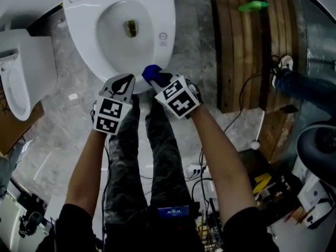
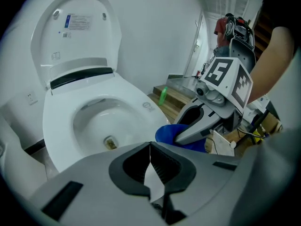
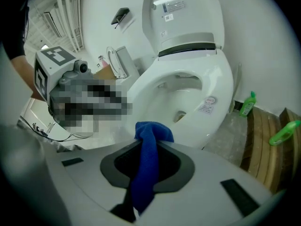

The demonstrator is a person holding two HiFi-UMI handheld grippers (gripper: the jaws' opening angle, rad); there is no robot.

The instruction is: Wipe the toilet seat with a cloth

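A white toilet stands with its lid (image 2: 75, 36) up and its seat (image 1: 164, 35) down. At the seat's front rim sits a blue cloth (image 1: 151, 73), and my right gripper (image 1: 157, 79) is shut on it. In the right gripper view the cloth (image 3: 148, 145) hangs bunched between the jaws, just before the seat (image 3: 221, 93). My left gripper (image 1: 125, 83) hovers beside it over the front rim, shut with nothing held. The left gripper view shows its closed jaws (image 2: 150, 149), with the cloth (image 2: 167, 133) and the right gripper (image 2: 188, 131) to the right.
A second white toilet seat unit (image 1: 21, 72) lies at the left on the stone floor. A wooden step platform (image 1: 241, 46) with a green bottle (image 1: 253, 6) rises at the right. The person's legs (image 1: 157, 156) and cables (image 1: 199, 169) fill the floor below.
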